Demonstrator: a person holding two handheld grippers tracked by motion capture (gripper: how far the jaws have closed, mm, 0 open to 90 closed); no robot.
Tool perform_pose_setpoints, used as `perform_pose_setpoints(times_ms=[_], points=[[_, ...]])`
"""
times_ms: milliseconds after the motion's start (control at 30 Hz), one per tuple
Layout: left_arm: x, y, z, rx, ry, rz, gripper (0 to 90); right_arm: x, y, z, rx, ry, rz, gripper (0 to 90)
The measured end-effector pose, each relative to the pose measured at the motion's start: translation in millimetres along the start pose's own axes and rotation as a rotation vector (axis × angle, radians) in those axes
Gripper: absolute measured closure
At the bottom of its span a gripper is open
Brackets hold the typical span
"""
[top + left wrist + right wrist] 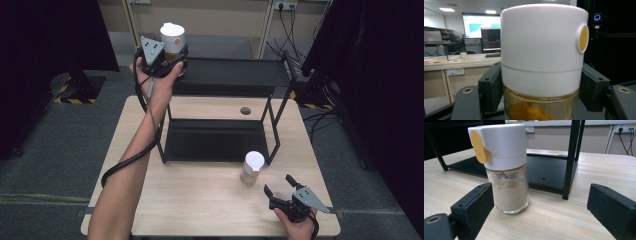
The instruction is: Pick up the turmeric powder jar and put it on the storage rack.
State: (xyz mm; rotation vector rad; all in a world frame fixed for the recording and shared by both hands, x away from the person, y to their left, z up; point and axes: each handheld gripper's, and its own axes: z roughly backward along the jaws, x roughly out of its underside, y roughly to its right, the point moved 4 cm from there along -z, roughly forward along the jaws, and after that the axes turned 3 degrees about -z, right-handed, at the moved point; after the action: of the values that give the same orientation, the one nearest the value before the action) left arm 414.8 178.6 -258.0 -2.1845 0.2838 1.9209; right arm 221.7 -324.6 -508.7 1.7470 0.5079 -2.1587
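My left gripper (170, 59) is shut on a glass spice jar (173, 42) with a white cap and orange powder, held up at the left end of the black rack's top shelf (235, 75). In the left gripper view the jar (541, 57) stands upright between both jaws. A second jar (251, 168) with pale powder and a white cap stands on the table in front of the rack. My right gripper (280, 184) is open just right of and nearer than it. In the right gripper view that jar (504, 167) stands ahead, next to the left jaw.
The black two-level rack (217, 140) stands on the wooden table (200, 205); its front right leg (572, 157) rises just behind the pale jar. A round grommet hole (245, 110) sits in the table under the top shelf. Dark curtains flank the table.
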Motion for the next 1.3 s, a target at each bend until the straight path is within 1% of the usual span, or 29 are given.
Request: perform_pose_setpoints(times_ms=[33, 100, 200, 300, 333, 433, 500, 667, 733, 833, 1033, 1100, 1300], points=[[-0.7, -1.3, 0.1, 0.007, -0.003, 0.001, 29.8, 0.0, 0.0, 0.0, 0.0, 0.0, 0.001, 7.5], [-2.0, -2.3, 0.8, 0.012, -0.003, 0.018, 24.3, 0.0, 0.0, 0.0, -0.001, 0.0, 0.002, 7.5], [-5.0, -0.5, 3.9, 0.004, -0.008, -0.001, 18.0, -0.1, 0.1, 0.0, -0.002, -0.001, 0.002, 7.5], [-7.0, 0.8, 8.0, -0.004, -0.018, -0.005, 16.0, 0.0, -0.3, 0.2, -0.001, 0.0, 0.005, 7.5], [-6.2, 1.3, 10.1, -0.008, -0.008, -0.006, 15.6, 0.0, -0.3, 0.0, -0.001, -0.001, 0.004, 7.4], [-4.7, 1.7, 17.0, -0.009, 0.001, -0.009, 15.1, 0.0, -0.4, 0.1, 0.0, 0.0, 0.004, 7.5], [-3.3, 2.3, 22.5, -0.01, 0.009, -0.019, 15.1, -0.2, -0.4, -0.1, -0.001, -0.002, 0.005, 7.5], [0.4, 0.7, 36.4, 0.009, 0.043, -0.009, 15.2, -0.2, -0.6, -0.1, 0.0, -0.002, 0.008, 7.5], [1.0, 0.4, 40.7, 0.012, 0.044, -0.007, 15.2, -0.5, -0.9, -0.2, 0.0, -0.004, 0.009, 7.5], [2.9, 0.5, 46.7, 0.014, 0.041, -0.017, 15.2, -0.6, -0.9, -0.2, 0.001, -0.005, 0.009, 7.5], [11.2, 2.2, 60.3, 0.029, 0.05, -0.025, 15.1, -0.4, -1.2, -0.3, 0.001, -0.003, 0.01, 7.5], [15.3, 1.2, 64.3, 0.044, 0.053, -0.014, 15.1, -0.6, -1.2, -0.3, 0.002, -0.005, 0.009, 7.5], [25.3, 1.4, 76.4, 0.046, 0.053, -0.018, 15.1, -0.6, -1.7, -0.4, 0.002, -0.005, 0.014, 7.5]])
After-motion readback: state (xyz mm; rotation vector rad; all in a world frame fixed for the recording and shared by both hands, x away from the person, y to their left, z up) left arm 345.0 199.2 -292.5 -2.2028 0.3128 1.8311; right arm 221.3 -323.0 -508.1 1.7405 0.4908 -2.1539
